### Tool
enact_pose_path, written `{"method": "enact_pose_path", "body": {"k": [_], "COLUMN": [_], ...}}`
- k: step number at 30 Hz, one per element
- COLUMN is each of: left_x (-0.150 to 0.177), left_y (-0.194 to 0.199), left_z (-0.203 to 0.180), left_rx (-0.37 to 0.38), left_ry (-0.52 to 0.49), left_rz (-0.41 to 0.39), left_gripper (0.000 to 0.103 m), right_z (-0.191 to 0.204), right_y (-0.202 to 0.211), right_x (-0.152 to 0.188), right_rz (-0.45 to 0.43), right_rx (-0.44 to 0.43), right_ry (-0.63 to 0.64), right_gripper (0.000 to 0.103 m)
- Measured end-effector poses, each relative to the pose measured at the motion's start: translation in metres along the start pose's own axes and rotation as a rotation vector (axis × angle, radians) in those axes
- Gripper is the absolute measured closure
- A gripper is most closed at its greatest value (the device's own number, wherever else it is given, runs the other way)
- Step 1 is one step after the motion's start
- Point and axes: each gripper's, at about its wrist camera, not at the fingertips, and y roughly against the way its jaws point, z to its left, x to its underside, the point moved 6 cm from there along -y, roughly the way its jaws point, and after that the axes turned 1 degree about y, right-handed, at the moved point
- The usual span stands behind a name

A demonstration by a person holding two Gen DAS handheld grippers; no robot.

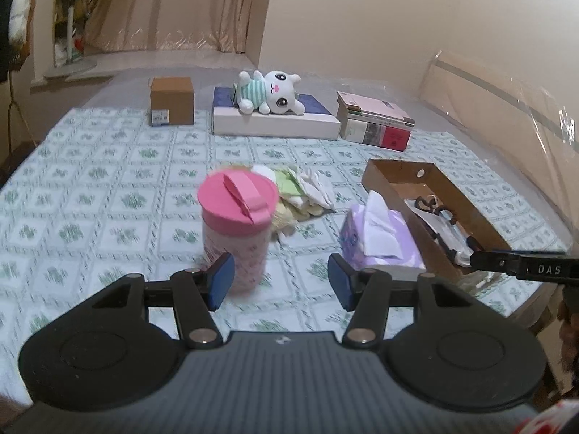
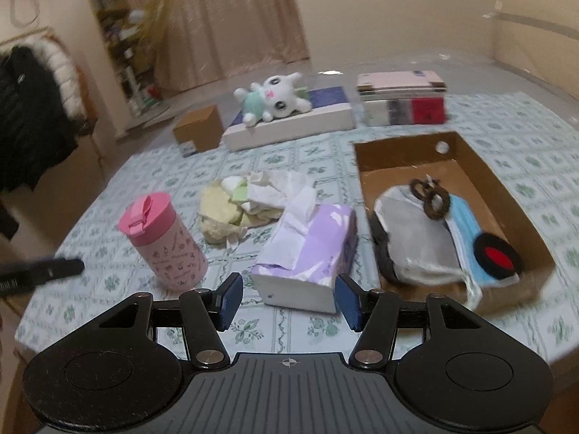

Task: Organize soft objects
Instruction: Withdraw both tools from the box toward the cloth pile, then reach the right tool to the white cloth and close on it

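On the bed: one pink cup [image 2: 163,238], one tissue pack [image 2: 307,249], both claws [image 1: 280,282] [image 2: 286,302] apart, empty.

Bed [image 2: 325,329] with green-patterned sheet, bearing pink cup [image 2: 164,242], purple tissue pack [image 2: 311,253], pile of cloths [image 2: 249,202], open cardboard tray [image 2: 521,213], small brown box [image 2: 199,128], flat white box [image 2: 289,126], stacked books [image 2: 401,99]
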Motion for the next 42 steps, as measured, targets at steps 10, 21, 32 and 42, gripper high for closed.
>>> {"method": "enact_pose_path", "body": {"k": [10,21,32,42], "left_x": [-0.061,-0.126,-0.16,-0.156], "left_y": [-0.034,-0.101,-0.183,-0.231], "left_z": [0.035,0.056,0.054,0.058], "left_rx": [0.02,0.087,0.131,0.148], "left_ry": [-0.146,-0.28,-0.344,-0.356], "left_rz": [0.044,0.127,0.211,0.276], "left_gripper": [0.047,0.047,0.047,0.047], "right_z": [-0.012,-0.01,0.003,-0.017], "right_y": [-0.063,-0.14,-0.258,-0.35], "right_x": [-0.042,-0.105,-0.139,-0.129], "right_rz": [0.079,0.15,0.37,0.53], "right_rx": [-0.055,-0.097,-0.19,-0.159], "right_ry": [0.12,0.272,0.279,0.184], "right_gripper": [0.046,0.046,0.037,0.025]}}
